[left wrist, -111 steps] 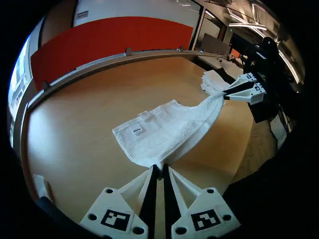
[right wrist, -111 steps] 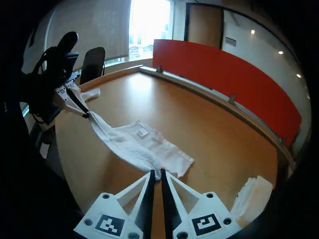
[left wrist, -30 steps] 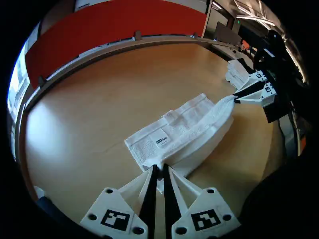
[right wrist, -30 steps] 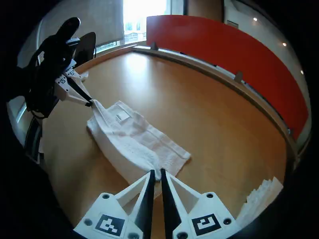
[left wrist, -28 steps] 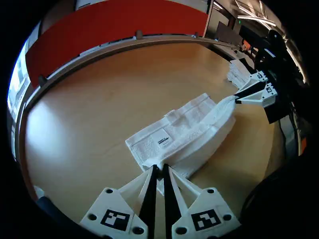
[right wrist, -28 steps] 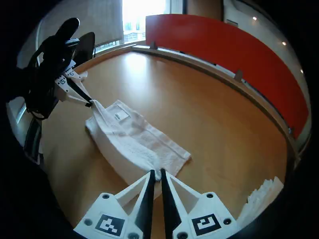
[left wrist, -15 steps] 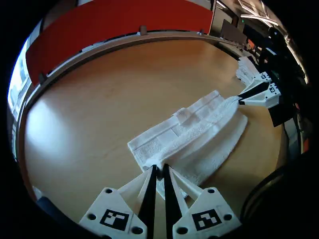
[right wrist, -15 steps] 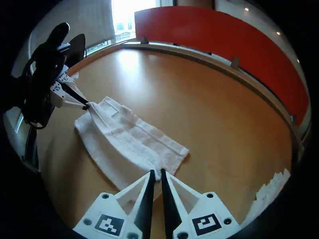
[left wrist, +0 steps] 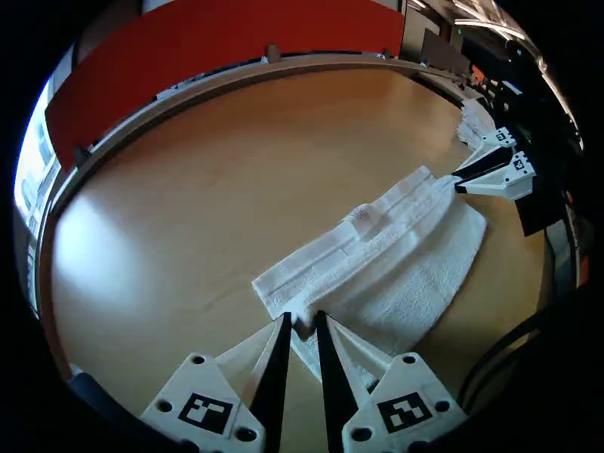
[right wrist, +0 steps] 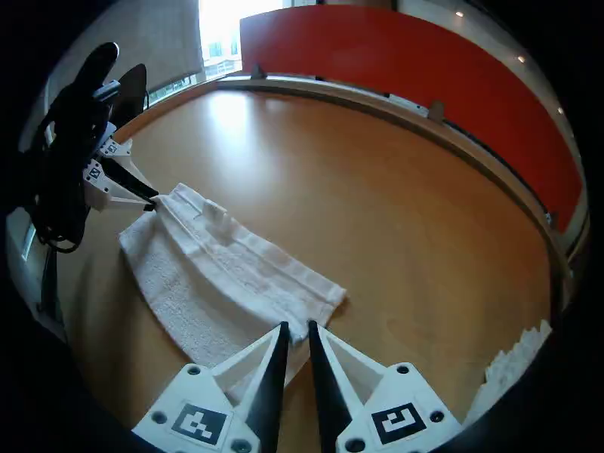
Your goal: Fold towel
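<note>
- The towel [left wrist: 377, 257] lies flat on the wooden surface [left wrist: 226, 166], in front of the person and well short of the red panel [left wrist: 226, 38] along the far rim.
- The first fold looks laid. A doubled terry layer bulges on the near side, and its free edge runs from one tool to the other.
- That edge seems to stop short of the far hem, because a strip of the under layer with a small raised tab [left wrist: 362, 215] shows beyond it.
- In the left gripper view, the left tool [left wrist: 300, 326] has its fingers a narrow gap apart, with a peak of the towel's corner between them. Whether they press on it I cannot tell.
- In the right gripper view, the right tool [right wrist: 297, 332] stands the same way at the other corner of the towel [right wrist: 226, 279]. A slim gap has cloth in it, and I cannot tell its grip either.
- Each tool also shows in the other's view, tips down at its own end of the towel: the right tool [left wrist: 455, 181] and the left tool [right wrist: 155, 202].
- The towel's long axis runs from tool to tool, side to side before the person, with the short ends under the tips.
- Left to do, by my reckoning: free the corners, square the edges, then fold across the long axis.
- A stack of white cloths [right wrist: 513, 362] sits well apart at the surface's edge.
</note>
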`<act>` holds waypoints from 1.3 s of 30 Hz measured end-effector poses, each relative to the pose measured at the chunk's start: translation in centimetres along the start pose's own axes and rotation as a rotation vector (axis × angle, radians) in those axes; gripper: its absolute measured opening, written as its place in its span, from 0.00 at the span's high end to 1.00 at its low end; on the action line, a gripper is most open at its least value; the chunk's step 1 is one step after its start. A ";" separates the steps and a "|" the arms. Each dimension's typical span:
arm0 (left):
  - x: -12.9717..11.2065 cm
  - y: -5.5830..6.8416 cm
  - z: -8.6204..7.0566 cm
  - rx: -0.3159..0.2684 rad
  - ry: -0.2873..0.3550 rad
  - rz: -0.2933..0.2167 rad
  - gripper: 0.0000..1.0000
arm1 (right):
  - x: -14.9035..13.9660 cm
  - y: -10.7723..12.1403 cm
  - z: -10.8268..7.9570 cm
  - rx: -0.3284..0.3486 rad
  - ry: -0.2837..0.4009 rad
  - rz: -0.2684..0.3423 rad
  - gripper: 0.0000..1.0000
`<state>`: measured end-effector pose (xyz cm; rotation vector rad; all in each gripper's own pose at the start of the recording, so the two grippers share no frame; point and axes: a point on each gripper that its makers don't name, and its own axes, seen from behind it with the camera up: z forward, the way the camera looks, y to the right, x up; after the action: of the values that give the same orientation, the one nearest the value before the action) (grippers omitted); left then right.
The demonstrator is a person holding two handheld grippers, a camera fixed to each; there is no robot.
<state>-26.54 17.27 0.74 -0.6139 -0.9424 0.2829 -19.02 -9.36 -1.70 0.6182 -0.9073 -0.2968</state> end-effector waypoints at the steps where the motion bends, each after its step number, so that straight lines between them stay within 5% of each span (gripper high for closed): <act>1: 0.0 -0.1 0.0 0.001 0.000 0.002 0.74 | 0.0 0.1 0.0 -0.003 -0.002 -0.004 0.76; 9: 0.5 -0.9 -0.2 0.017 0.005 -0.003 0.62 | 0.3 0.7 0.2 -0.026 -0.001 -0.018 0.68; 14: 0.8 -1.5 -0.3 0.038 0.014 -0.005 0.35 | 0.7 1.4 0.2 -0.050 0.007 -0.015 0.60; 21: 0.8 -2.3 -0.9 0.055 0.018 -0.013 0.05 | 1.4 2.2 -0.2 -0.083 0.035 -0.011 0.16; 23: 0.7 -2.6 -1.0 0.062 0.019 -0.021 0.03 | 1.5 2.4 -0.3 -0.091 0.041 -0.010 0.10; 39: 0.9 -4.1 -1.4 0.108 0.025 -0.038 0.03 | 1.6 3.4 -0.2 -0.122 0.047 -0.020 0.10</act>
<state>-25.04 13.96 3.19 -0.4994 -0.9073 0.2897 -18.01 -7.42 1.28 0.5194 -0.8316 -0.3514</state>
